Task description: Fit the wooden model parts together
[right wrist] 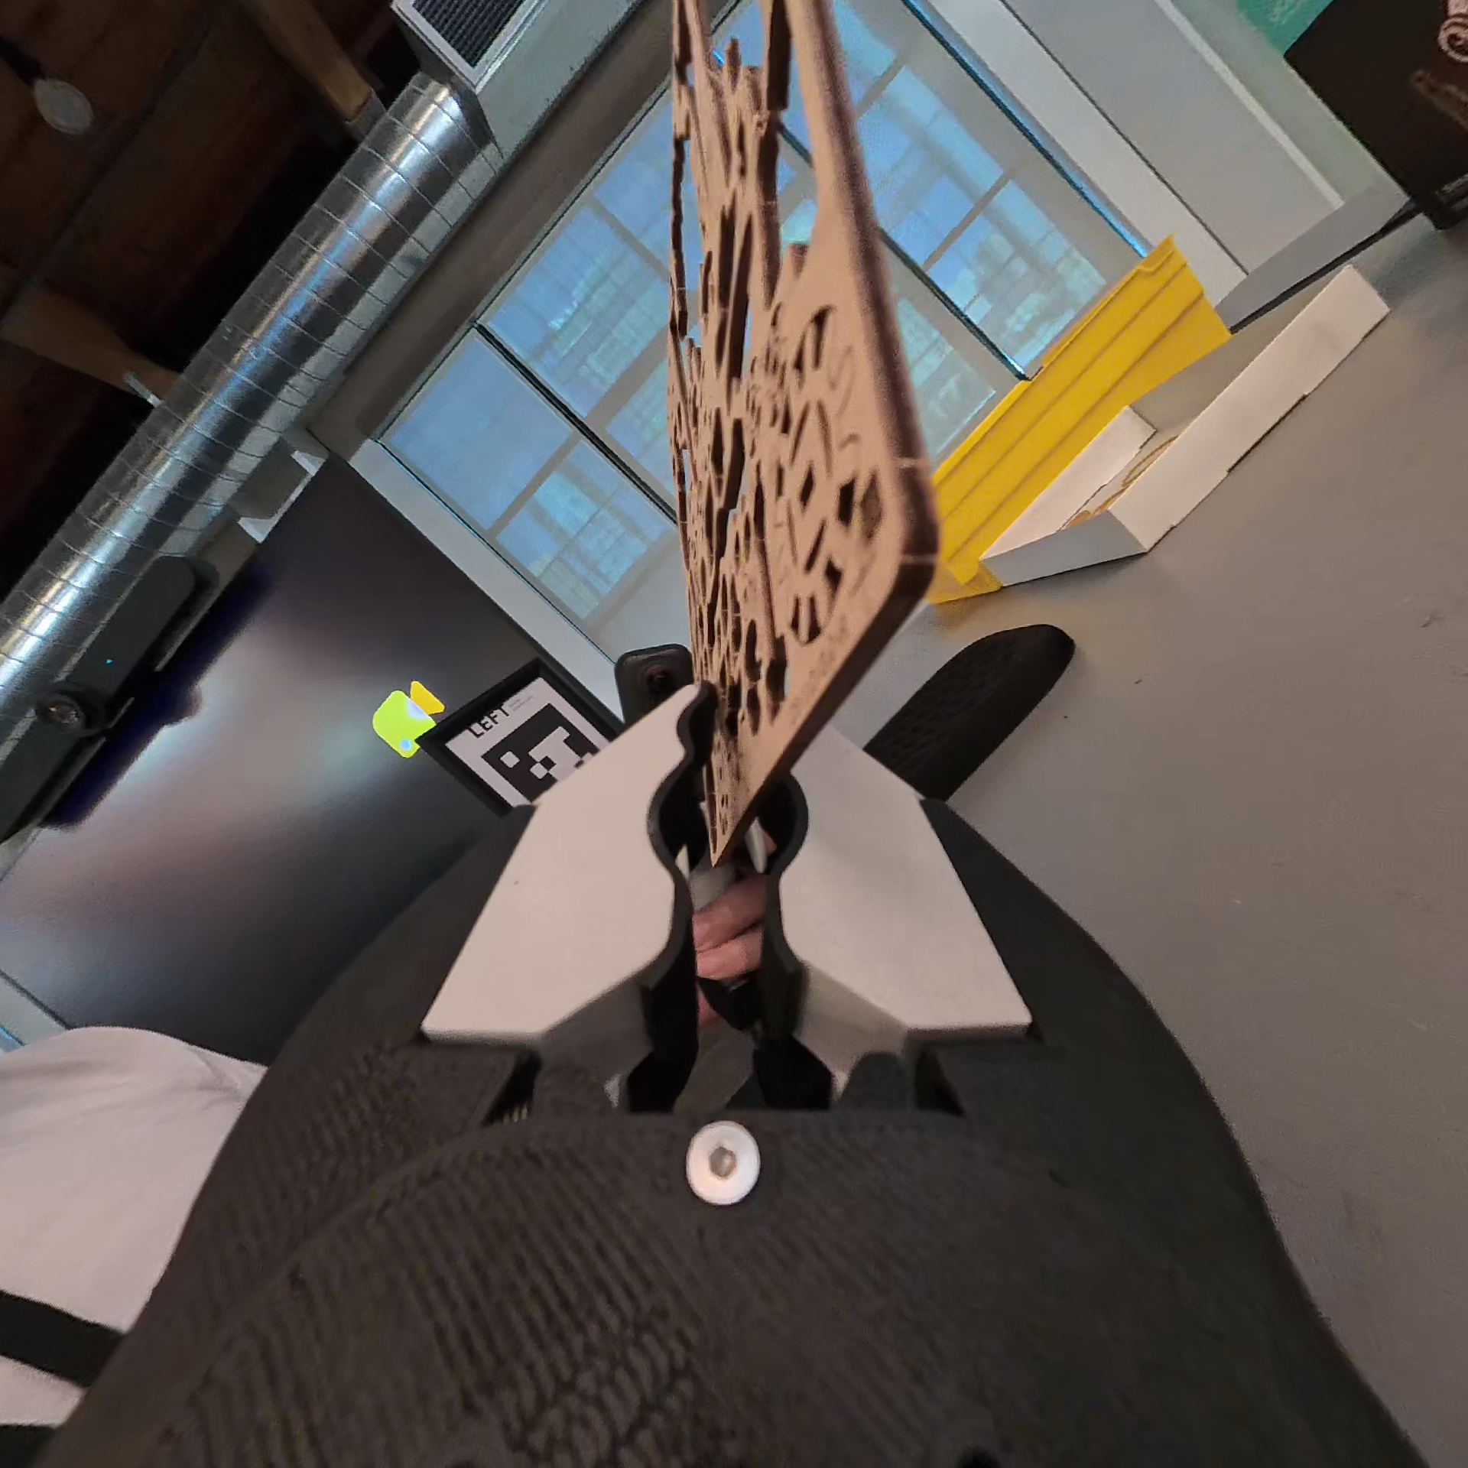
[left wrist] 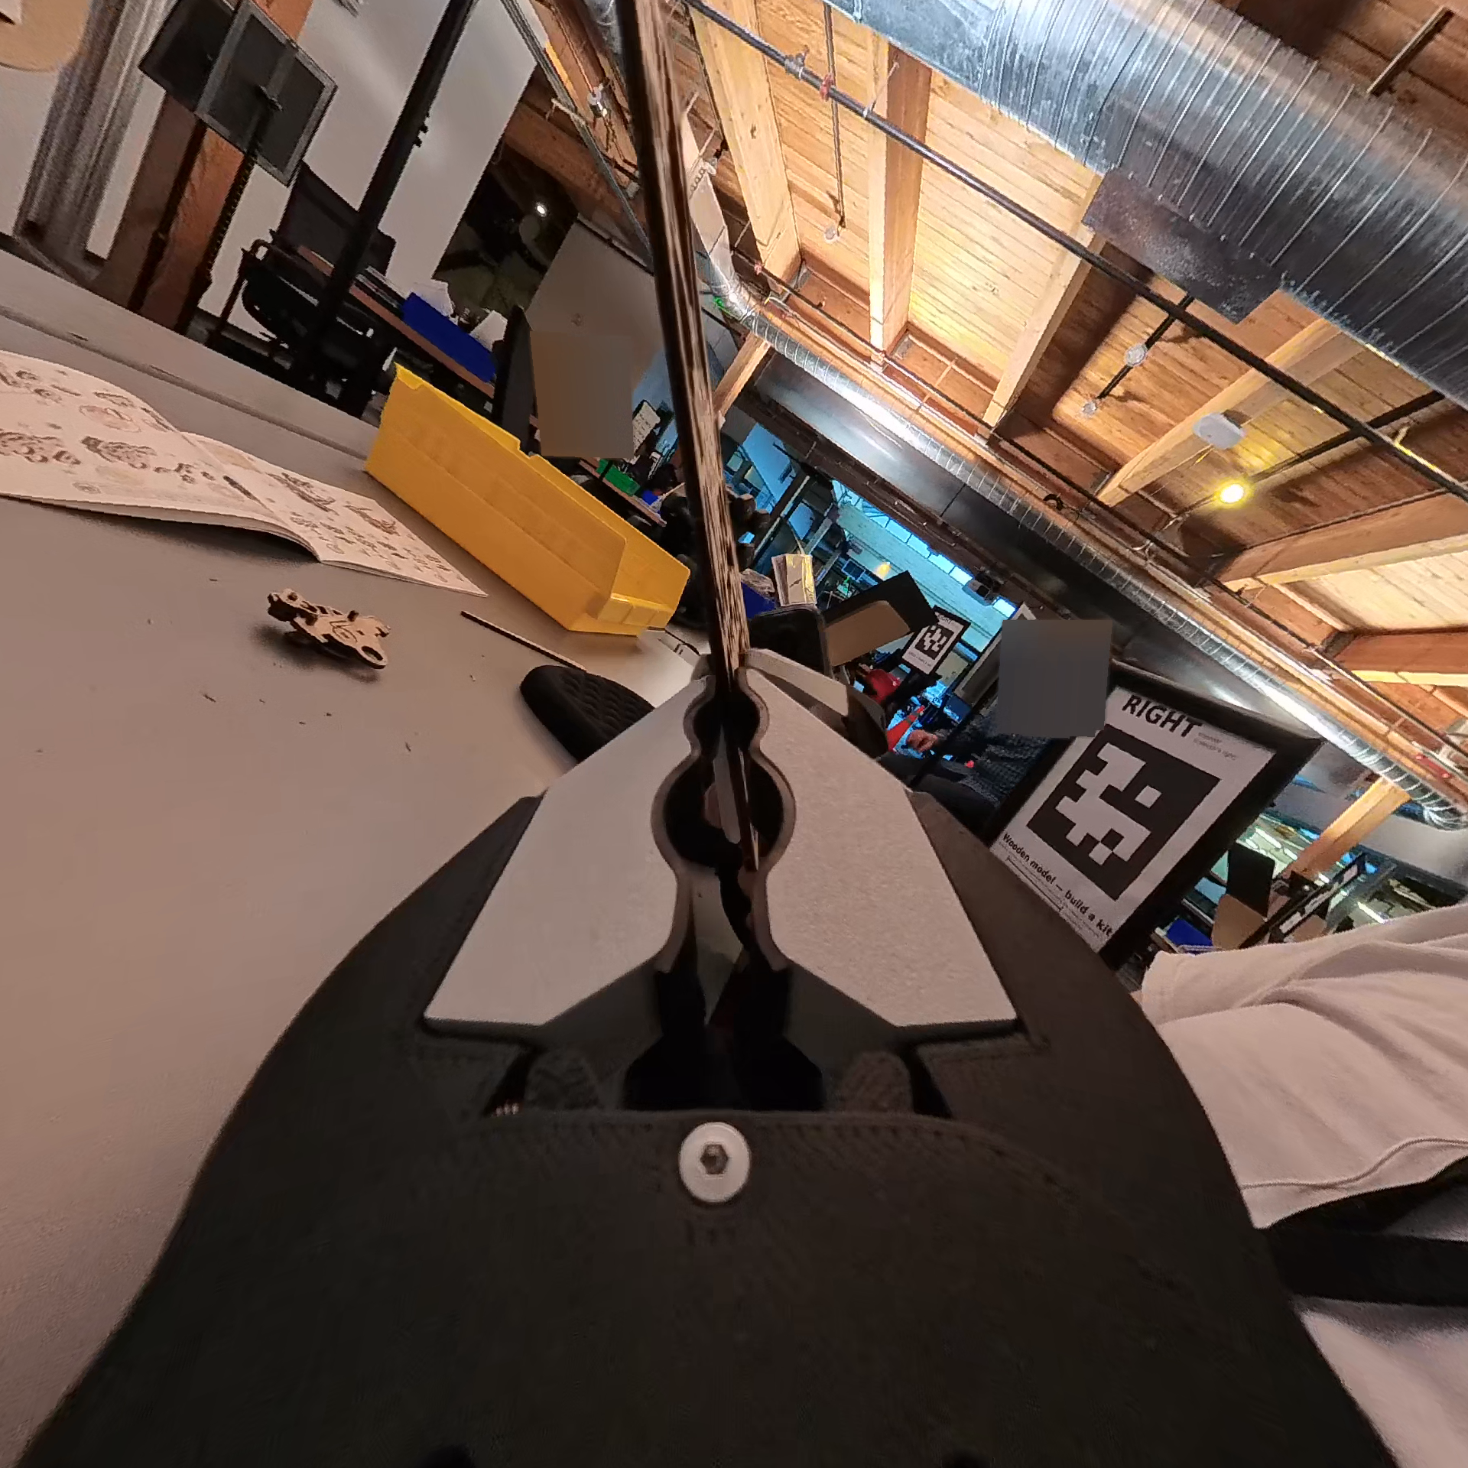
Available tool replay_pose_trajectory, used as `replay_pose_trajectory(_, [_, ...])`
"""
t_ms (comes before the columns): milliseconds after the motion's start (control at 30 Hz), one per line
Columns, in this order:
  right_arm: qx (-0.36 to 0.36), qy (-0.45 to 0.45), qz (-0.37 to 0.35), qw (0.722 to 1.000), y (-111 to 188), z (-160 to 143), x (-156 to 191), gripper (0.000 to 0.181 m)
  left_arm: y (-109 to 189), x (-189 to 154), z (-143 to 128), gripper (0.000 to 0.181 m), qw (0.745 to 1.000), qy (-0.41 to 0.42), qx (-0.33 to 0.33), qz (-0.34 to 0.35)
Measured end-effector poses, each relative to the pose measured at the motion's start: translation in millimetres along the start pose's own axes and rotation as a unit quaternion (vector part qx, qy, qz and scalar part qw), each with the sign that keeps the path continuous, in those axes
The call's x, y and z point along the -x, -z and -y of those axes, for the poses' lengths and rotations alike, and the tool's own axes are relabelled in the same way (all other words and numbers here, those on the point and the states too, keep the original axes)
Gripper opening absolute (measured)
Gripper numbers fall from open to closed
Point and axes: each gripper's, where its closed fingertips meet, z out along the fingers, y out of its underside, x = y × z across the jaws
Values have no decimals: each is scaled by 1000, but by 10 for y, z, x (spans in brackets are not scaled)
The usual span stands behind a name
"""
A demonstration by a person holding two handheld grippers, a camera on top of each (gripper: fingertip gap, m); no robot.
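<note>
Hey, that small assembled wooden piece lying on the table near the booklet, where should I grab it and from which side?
Grip the small wooden piece across its narrow middle, coming straight down from above: it lies flat on the grey table with open space all round.

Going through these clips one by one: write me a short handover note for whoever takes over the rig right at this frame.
Left gripper: shut on the wooden parts sheet, seen edge-on.
Right gripper: its fingers sit on either side of the same sheet's corner; firm clamp unclear.
On the grey table: small assembled piece, open instruction booklet, yellow bin.
Done: one sub-assembly, many parts already out of the sheet.
Left: free more parts, fit them on.
</note>
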Motion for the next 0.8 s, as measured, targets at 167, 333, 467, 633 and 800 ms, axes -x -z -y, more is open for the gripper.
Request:
replay_pose_trajectory(167, [3, -12, -9, 1000, 27, -5, -64, 9, -23, 16, -32, 0, 1000, -17, 12, 13])
replay_pose_trajectory(333, [10, -16, 6, 1000, 37, -12, -24, 1, -20, -3, -51, 0, 1000, -22, 16, 14])
replay_pose_trajectory(467, [19, 17, -5, 1000, 26, -18, 6, 1, -4, -28, -48, 0, 999, -30, 0, 12])
replay_pose_trajectory(633, [28, 35, -20, 999, 12, -26, 22, 1, 16, -55, -43, 0, 999, -47, -12, 17])
replay_pose_trajectory(800, [28, 37, -39, 998, 28, -39, -17, 2, 14, -42, -73, 1, 997, -65, -5, 33])
